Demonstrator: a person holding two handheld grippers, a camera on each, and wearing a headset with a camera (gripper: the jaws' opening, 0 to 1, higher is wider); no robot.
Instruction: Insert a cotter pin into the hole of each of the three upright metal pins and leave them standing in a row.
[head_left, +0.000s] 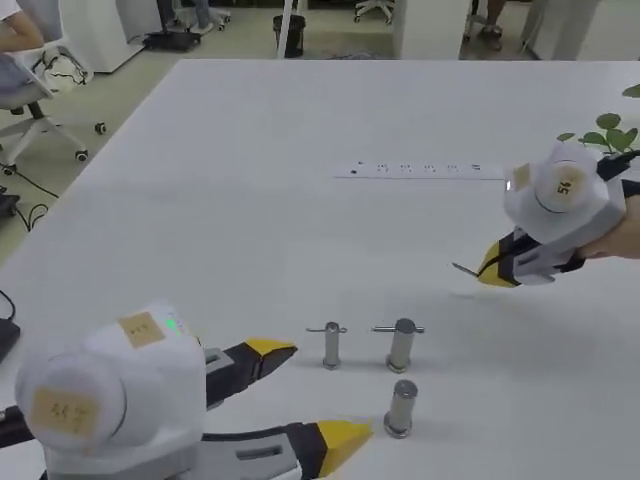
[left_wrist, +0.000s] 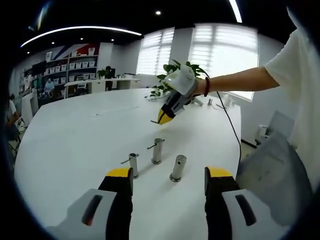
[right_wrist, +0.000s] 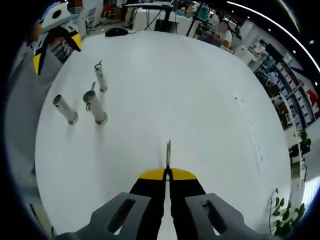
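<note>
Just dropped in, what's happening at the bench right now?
A person works two handheld grippers over a white table. The right gripper is shut on a thin metal cotter pin, held apart from three upright silver metal pins. Two already carry cotter pins; the front pin is bare. The left gripper sits open beside them.

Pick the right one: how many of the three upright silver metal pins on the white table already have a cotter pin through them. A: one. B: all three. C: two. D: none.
C: inserted cotter pins cross the tops of the left upright silver metal pin and the back upright pin, while the front upright pin is bare; the right gripper is shut on a thin metal cotter pin.
</note>
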